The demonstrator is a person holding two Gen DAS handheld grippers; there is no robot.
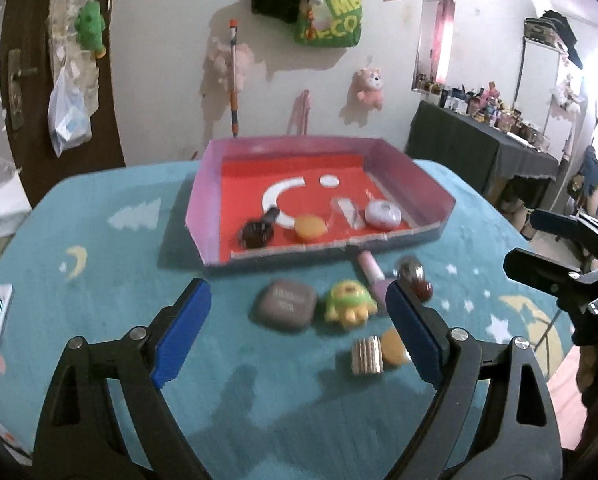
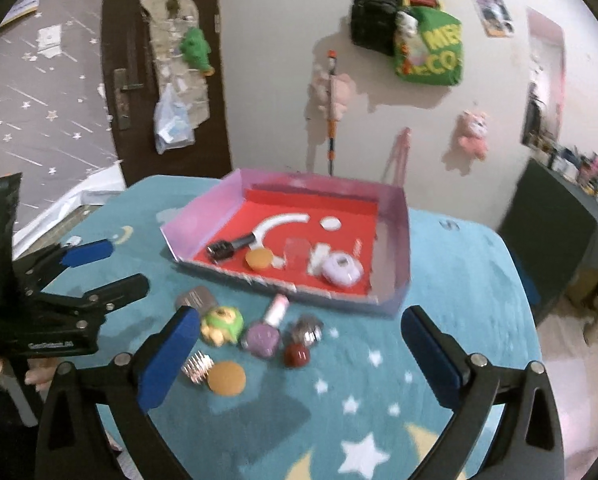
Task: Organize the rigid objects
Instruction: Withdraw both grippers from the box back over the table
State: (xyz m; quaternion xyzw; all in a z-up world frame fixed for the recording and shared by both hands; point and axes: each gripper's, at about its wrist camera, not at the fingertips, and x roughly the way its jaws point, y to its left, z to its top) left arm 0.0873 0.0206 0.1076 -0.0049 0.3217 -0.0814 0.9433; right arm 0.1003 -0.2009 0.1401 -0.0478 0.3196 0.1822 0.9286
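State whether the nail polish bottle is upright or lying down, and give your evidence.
Lying down. The nail polish bottle rests on its side on the blue cloth, its pale cap pointing toward the tray.

In my left view, my hand-held gripper's pad covers part of the purple bottle and orange disc. The clear piece in the tray is too blurred to identify.

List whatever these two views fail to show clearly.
- Nail polish bottle, left wrist view: lower part hidden behind the left gripper's right finger.
- Lettering on the grey case, left wrist view: blurred, unreadable.
- Clear plastic piece in the tray, right wrist view: motion blur, identity unclear.
- Right gripper: open, holding nothing; its handle is cut off by the bottom edge.
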